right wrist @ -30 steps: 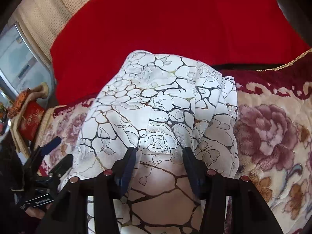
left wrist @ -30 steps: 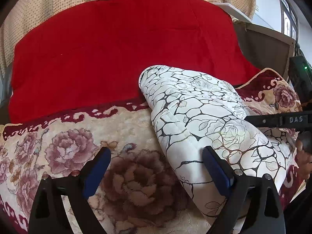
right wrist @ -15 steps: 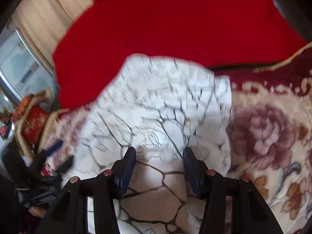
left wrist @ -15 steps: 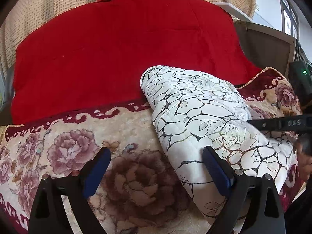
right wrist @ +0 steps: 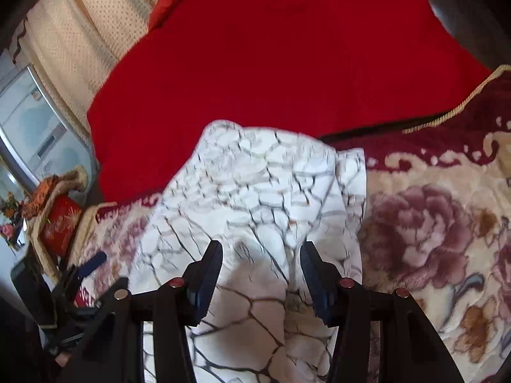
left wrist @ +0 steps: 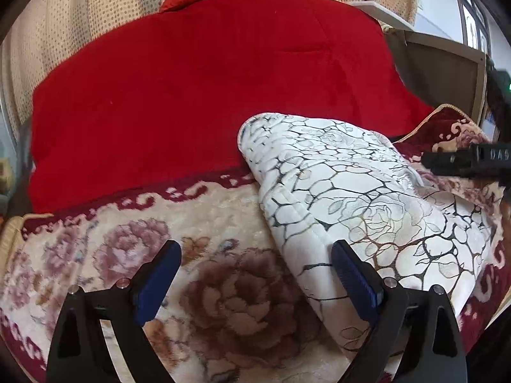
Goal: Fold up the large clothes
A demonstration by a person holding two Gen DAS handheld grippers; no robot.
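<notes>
A white quilted garment with a black crackle-and-rose print (left wrist: 351,191) lies folded in a thick bundle on a floral plush blanket (left wrist: 143,239). My left gripper (left wrist: 255,274) is open, low over the blanket at the bundle's left edge; its right finger (left wrist: 354,284) touches the garment. The right gripper shows at the far right of the left wrist view (left wrist: 463,162). In the right wrist view the garment (right wrist: 255,191) fills the middle. My right gripper (right wrist: 260,271) is open, jaws astride a raised fold of the garment, not pinching it. The left gripper shows at lower left (right wrist: 86,274).
A large red quilt (left wrist: 207,89) lies behind the bundle. Beige dotted curtains (left wrist: 80,16) hang at the back. A dark wooden frame (left wrist: 447,63) stands at right. A red tin and clutter (right wrist: 57,220) sit at the bed's left side.
The right gripper has pulled back and lifted a little from the garment, with motion blur in its view. The left gripper has held nearly still. Both stayed open.
</notes>
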